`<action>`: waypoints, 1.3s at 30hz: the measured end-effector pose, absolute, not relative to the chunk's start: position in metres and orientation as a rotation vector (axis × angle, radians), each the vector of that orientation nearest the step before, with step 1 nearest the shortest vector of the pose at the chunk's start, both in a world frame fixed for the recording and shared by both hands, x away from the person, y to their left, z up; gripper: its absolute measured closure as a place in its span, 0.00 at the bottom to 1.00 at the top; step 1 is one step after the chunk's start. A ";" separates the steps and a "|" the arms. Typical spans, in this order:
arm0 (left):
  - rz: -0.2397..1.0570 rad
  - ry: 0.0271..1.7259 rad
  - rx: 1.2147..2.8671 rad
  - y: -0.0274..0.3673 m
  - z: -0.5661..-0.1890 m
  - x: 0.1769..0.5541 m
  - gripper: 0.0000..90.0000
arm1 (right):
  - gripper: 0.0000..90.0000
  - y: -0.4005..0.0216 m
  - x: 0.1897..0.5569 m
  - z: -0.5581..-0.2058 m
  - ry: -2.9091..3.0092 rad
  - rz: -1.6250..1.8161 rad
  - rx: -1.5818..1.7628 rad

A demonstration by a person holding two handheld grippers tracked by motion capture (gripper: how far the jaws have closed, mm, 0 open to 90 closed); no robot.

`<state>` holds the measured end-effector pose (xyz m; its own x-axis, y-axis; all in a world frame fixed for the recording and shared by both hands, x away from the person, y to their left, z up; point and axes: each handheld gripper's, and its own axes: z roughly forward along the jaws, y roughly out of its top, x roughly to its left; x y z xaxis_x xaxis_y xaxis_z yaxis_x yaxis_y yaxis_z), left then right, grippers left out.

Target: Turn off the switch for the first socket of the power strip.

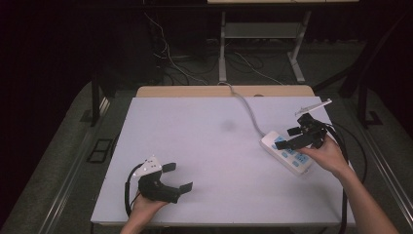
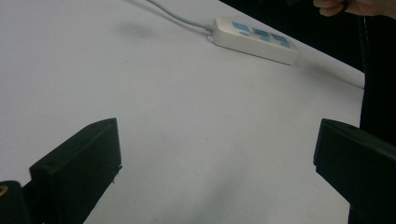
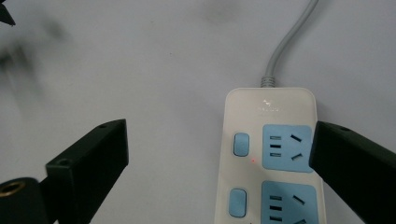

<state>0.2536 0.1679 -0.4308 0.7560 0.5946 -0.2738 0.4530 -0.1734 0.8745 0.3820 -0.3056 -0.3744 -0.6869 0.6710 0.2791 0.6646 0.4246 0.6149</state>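
Observation:
A white power strip (image 1: 286,152) with blue sockets and blue switches lies at the right of the white table top (image 1: 204,146); its grey cord (image 1: 246,109) runs off the far edge. My right gripper (image 1: 293,137) hovers over the strip's cord end, open, nothing between its jaws. In the right gripper view the strip (image 3: 268,154) sits between the wide-spread jaws, with a small red light beside the first switch (image 3: 241,144). My left gripper (image 1: 178,177) rests low at the front left, open and empty. The left gripper view looks across bare table to the strip (image 2: 254,39).
The table stands on grey carpet, with a wooden strip (image 1: 224,91) along its far edge. Behind it are table legs (image 1: 222,46) and loose cables on the floor. Black cables (image 1: 343,146) trail from the right gripper along the table's right side.

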 end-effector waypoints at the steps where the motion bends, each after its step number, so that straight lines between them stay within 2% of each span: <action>1: 0.153 0.815 1.812 0.168 -0.431 0.254 0.00 | 0.05 -0.306 0.383 -0.375 2.642 1.122 1.242; 5: 0.151 0.811 1.818 0.167 -0.431 0.254 0.00 | 0.08 -0.307 0.389 -0.378 2.649 1.114 1.249; 7: 0.150 0.812 1.818 0.167 -0.431 0.254 0.00 | 0.18 -0.308 0.391 -0.379 2.659 1.121 1.248; 10: 0.149 0.814 1.817 0.167 -0.432 0.254 0.00 | 0.23 -0.308 0.394 -0.381 2.671 1.107 1.238; 12: 0.149 0.811 1.817 0.167 -0.432 0.254 0.00 | 0.32 -0.308 0.395 -0.382 2.657 1.097 1.230; 13: 0.149 0.810 1.817 0.167 -0.432 0.254 0.00 | 0.32 -0.308 0.395 -0.382 2.657 1.097 1.230; 22: 0.149 0.812 1.817 0.167 -0.432 0.255 0.00 | 0.70 -0.306 0.399 -0.383 2.665 1.089 1.174; 23: 0.149 0.812 1.817 0.167 -0.432 0.254 0.00 | 0.78 -0.306 0.400 -0.384 2.679 1.093 1.160; 24: 0.150 0.811 1.818 0.167 -0.432 0.255 0.00 | 0.78 -0.306 0.400 -0.384 2.679 1.093 1.160; 32: 0.155 0.804 1.823 0.167 -0.432 0.255 0.00 | 0.98 -0.300 0.405 -0.392 2.729 1.040 1.133; 39: 0.156 0.802 1.826 0.167 -0.432 0.255 0.00 | 1.00 -0.294 0.408 -0.399 2.755 0.992 1.131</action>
<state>0.2547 0.1669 -0.4316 0.7639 0.5890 -0.2637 0.4477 -0.1893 0.8739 0.4084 -0.2944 -0.3988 -0.7405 0.6332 0.2253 0.6314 0.5406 0.5559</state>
